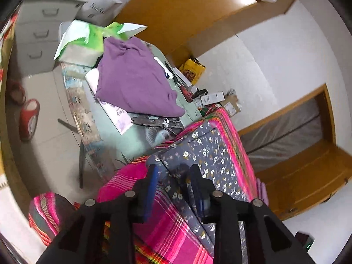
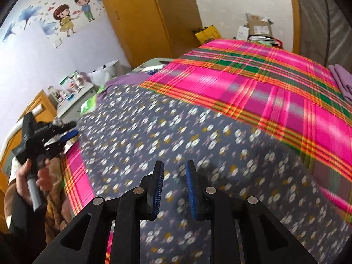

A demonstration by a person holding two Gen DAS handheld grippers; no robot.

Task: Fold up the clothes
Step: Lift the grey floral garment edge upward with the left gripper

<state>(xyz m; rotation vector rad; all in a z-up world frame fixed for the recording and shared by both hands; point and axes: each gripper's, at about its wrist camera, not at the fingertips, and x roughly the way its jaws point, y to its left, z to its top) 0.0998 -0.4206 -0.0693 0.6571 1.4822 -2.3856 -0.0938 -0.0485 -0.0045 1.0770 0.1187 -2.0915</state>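
A grey garment with small white flowers (image 2: pixel 198 145) lies spread on the pink plaid bedcover (image 2: pixel 253 81). In the left wrist view it shows as a folded floral garment (image 1: pixel 204 145) with layered edges. My left gripper (image 1: pixel 173 171) hovers over its near corner, jaws wide apart, and no cloth is pinched. The same left gripper (image 2: pixel 66 135), held by a hand (image 2: pixel 24 176), sits at the garment's left edge. Over the garment's near part, my right gripper (image 2: pixel 175 169) is open; cloth shows through the gap and is not gripped.
A purple garment (image 1: pixel 132 83) lies heaped on a cluttered side table (image 1: pixel 105 127) beside the bed. Folded purple cloth (image 2: pixel 343 81) rests at the bed's right edge. Grey drawers (image 1: pixel 39 35), a red slipper (image 1: pixel 29 118) and a wooden wardrobe (image 2: pixel 151 17) stand around.
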